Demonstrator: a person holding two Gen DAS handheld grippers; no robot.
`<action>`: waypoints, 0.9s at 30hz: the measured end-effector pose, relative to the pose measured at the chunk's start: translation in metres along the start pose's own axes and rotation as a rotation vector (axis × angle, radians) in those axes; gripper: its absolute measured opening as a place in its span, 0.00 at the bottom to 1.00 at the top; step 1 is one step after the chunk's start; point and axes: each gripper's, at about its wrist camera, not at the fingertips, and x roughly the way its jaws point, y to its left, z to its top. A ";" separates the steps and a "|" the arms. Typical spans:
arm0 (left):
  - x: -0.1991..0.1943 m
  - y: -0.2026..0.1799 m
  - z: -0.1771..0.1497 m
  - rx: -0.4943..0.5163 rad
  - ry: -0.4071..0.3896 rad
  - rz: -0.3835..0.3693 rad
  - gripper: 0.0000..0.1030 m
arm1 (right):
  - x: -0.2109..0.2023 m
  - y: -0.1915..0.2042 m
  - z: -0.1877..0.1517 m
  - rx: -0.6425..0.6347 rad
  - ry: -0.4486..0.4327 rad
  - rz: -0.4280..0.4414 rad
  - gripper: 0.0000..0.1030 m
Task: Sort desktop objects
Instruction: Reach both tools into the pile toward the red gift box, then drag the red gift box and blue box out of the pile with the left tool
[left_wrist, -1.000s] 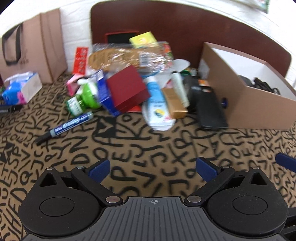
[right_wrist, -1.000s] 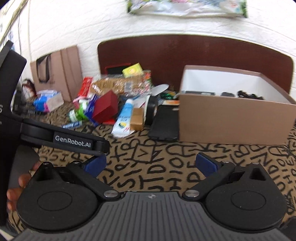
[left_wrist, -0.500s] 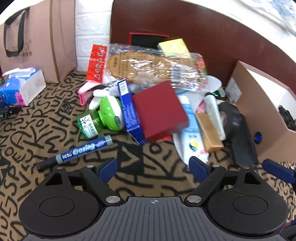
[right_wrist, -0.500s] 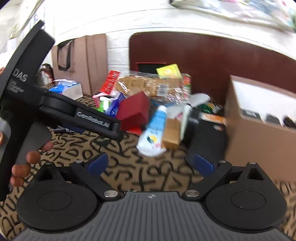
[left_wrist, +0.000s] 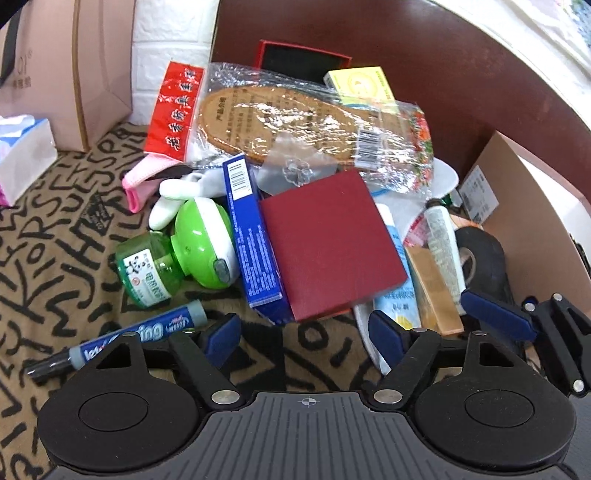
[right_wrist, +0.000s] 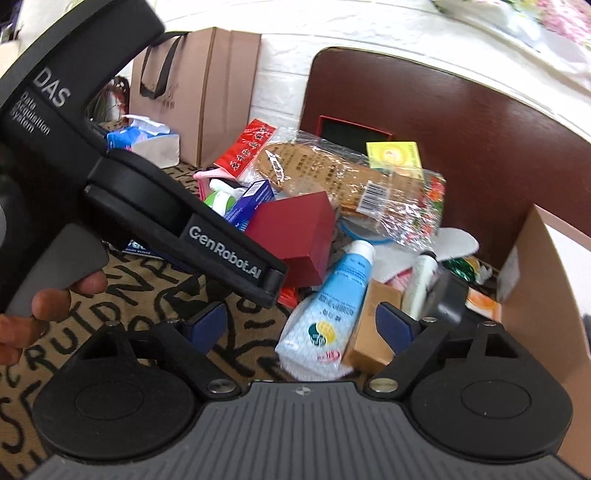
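Observation:
A heap of desk items lies on the letter-patterned cloth. In the left wrist view my left gripper (left_wrist: 303, 334) hangs just short of the dark red box (left_wrist: 328, 243), which leans on a blue carton (left_wrist: 251, 236). Its jaws are closing with nothing between them. A green bottle (left_wrist: 177, 258) and a blue marker (left_wrist: 122, 339) lie to the left. My right gripper (right_wrist: 301, 325) is closing too. The lower end of a blue-and-white tube (right_wrist: 332, 306) lies between its fingers, untouched, beside a tan carton (right_wrist: 373, 332). The left gripper's body (right_wrist: 166, 221) crosses the right wrist view.
An open cardboard box (left_wrist: 535, 206) stands at the right, with black tape (left_wrist: 480, 254) beside it. Bagged insoles (left_wrist: 306, 125) and a yellow box (left_wrist: 358, 83) top the heap. A paper bag (right_wrist: 192, 96) and tissues (right_wrist: 147, 140) sit at the back left, against a brown headboard (right_wrist: 443, 140).
Both grippers have moved in toward the heap, which now fills both views. Both pairs of jaws have narrowed. The left gripper's body has swung further across the right wrist view.

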 end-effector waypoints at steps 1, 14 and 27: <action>0.003 0.002 0.002 -0.011 0.005 -0.007 0.82 | 0.004 0.000 0.001 -0.010 -0.001 0.007 0.86; 0.030 -0.001 0.015 0.012 0.044 -0.045 0.77 | 0.044 0.000 0.015 -0.125 -0.014 0.056 0.79; 0.014 0.003 -0.001 0.039 0.079 -0.061 0.65 | 0.022 0.017 0.003 -0.149 -0.034 0.062 0.65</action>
